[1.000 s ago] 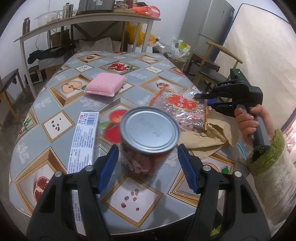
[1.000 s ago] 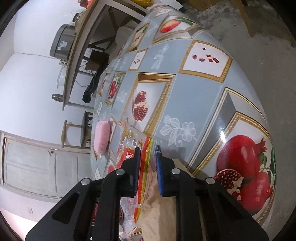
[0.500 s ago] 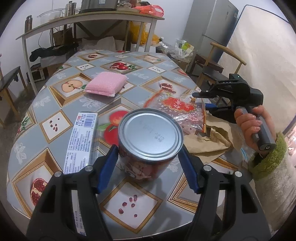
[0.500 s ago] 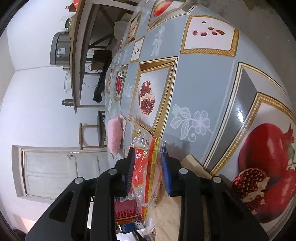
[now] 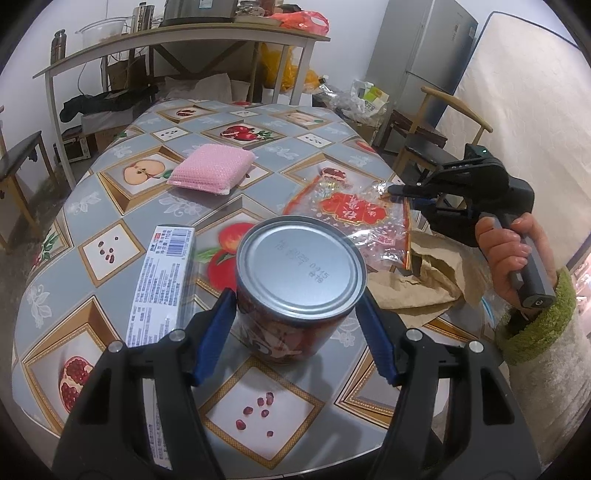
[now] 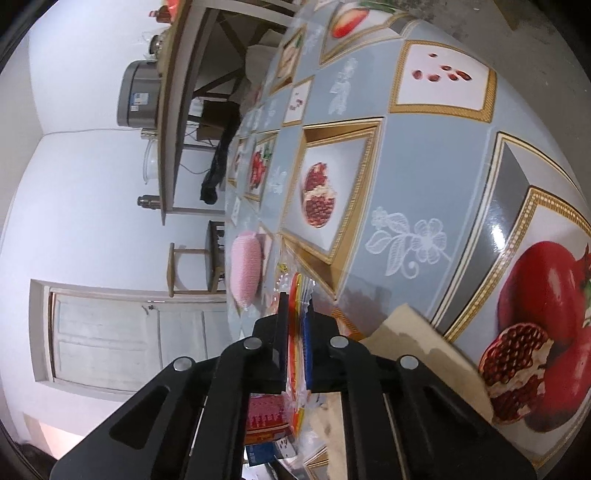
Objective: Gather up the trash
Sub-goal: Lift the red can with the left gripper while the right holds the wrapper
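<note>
Left tool point(image 5: 297, 326) clenched on the can point(image 5: 299, 284), centre frame, lifted off the surface point(image 5: 122, 199). Right tool point(image 6: 295, 345) pinches the plastic wrapper point(image 5: 354, 218) at centre right. Thin edge grip; that wrapper could slip or tear, and the smooth can might twist loose.

Pink sponge point(image 5: 211, 169) on fruit-print tablecloth point(image 5: 110, 206); shelf point(image 5: 177, 33), fridge point(image 5: 421, 55) behind

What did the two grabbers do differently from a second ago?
The left gripper closed its blue pads against the silver-topped tin can it had only straddled. The right gripper, loosened half a second ago, pinched shut again on the clear plastic bag with red print. The pink sponge, long white box and crumpled brown paper bag stayed put.
</note>
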Available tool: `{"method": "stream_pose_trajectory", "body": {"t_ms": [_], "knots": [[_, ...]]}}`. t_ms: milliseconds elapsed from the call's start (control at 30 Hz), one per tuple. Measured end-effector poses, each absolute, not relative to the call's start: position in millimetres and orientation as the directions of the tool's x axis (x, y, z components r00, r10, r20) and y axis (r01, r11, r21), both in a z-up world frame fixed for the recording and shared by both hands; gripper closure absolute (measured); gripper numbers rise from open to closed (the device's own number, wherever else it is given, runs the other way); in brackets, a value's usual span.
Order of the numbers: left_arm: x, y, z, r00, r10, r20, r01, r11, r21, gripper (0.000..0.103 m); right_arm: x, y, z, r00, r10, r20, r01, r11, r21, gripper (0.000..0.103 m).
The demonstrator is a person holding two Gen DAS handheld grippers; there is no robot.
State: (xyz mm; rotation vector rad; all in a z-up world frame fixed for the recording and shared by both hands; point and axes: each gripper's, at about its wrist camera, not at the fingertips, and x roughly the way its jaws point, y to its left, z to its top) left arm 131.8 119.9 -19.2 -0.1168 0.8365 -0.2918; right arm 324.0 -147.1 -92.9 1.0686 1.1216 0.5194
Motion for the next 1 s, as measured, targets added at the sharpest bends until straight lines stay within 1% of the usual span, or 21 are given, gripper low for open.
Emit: {"method": "stream_pose_trajectory", "body": {"t_ms": [300, 633, 1000], "knots": [[134, 122, -21, 0.644, -0.308, -0.701, 0.194, 0.951, -0.241, 0.040, 313, -147, -70, 0.413, 0.805, -0.426, 0.085, 0.432, 0.898, 0.098], [130, 121, -18, 0.658, -0.310, -0.686, 0.193, 0.950, -0.245, 0.041, 304, -157, -52, 0.448, 0.806, -0.387, 0.043, 0.413, 0.910, 0.098], [126, 122, -11, 0.678, -0.316, -0.663, 0.195, 0.948, -0.251, 0.041, 292, -169, -39, 0.477, 0.789, -0.387, 0.034, 0.424, 0.905, 0.098]]}}
